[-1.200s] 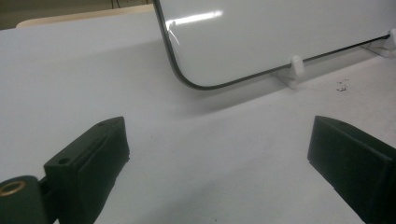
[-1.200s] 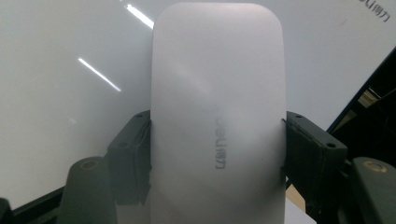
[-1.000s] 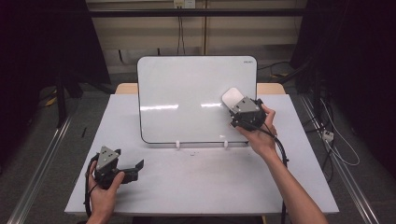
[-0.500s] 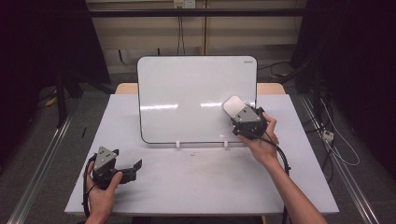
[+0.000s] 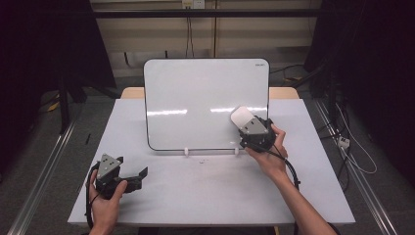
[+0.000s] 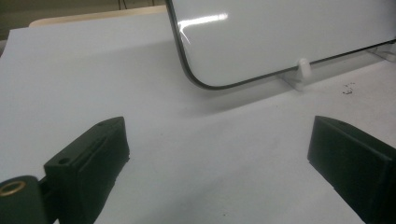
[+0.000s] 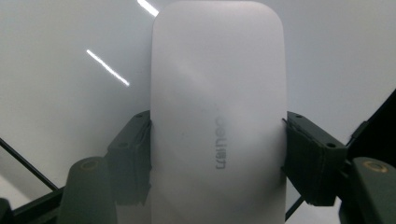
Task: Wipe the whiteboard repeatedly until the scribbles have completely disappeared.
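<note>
Between the right gripper's (image 7: 217,154) two black fingers (image 7: 133,158), clamped on both long sides: one white eraser (image 7: 217,93), oblong with rounded corners, smooth matte shell, faint grey lettering running lengthwise near the middle. Closed firmly on it, no gap at either side. Beyond the fingertips, just behind the eraser and close enough that contact cannot be told: one whiteboard (image 5: 205,103), white face, thin dark rim, rounded corners, streaks of reflected light across it, propped upright on two small white feet (image 5: 186,152). From the high view, eraser (image 5: 241,117) over the board's lower right part, right gripper (image 5: 254,133) gripped by the right hand (image 5: 271,156).

Well apart from that, at the near left of the tabletop (image 5: 210,191): left gripper (image 5: 139,175) in the left hand (image 5: 105,196), low over the surface. Spread wide in the left gripper view, one finger (image 6: 88,158) at each side, nothing between but bare white tabletop (image 6: 210,154). Ahead of those fingers, the whiteboard's (image 6: 280,37) lower corner and one white foot (image 6: 303,70); a few dark specks (image 6: 348,88) on the surface beside it.

Count: one eraser, one whiteboard, two feet, two grippers, two hands.
</note>
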`<state>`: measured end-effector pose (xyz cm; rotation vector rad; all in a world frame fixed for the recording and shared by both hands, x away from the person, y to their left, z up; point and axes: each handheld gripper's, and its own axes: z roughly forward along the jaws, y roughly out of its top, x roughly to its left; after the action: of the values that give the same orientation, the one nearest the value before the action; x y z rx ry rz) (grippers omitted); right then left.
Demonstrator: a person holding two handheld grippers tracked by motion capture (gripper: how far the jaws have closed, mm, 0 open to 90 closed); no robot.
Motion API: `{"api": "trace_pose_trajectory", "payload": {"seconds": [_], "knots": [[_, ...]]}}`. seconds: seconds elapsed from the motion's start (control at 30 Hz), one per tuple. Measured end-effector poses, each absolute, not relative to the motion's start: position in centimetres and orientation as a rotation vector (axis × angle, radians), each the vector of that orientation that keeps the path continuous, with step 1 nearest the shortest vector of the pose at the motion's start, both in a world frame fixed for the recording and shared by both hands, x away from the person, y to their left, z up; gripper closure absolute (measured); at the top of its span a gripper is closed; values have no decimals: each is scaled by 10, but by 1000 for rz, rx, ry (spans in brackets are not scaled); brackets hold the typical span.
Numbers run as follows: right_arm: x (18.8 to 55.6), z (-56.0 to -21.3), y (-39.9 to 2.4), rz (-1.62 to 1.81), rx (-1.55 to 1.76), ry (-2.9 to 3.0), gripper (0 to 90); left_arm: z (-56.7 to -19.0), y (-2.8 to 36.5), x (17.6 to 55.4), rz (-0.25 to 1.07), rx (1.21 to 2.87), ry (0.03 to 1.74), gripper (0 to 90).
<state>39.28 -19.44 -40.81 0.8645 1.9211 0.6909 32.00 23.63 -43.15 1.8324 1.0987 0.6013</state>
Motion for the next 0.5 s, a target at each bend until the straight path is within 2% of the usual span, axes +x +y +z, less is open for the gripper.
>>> {"api": "trace_pose_trajectory", "payload": {"seconds": [0.5], "knots": [[389, -414, -169, 676, 820, 1967, 316, -432, 234, 321, 601, 1832, 1093, 52]]}}
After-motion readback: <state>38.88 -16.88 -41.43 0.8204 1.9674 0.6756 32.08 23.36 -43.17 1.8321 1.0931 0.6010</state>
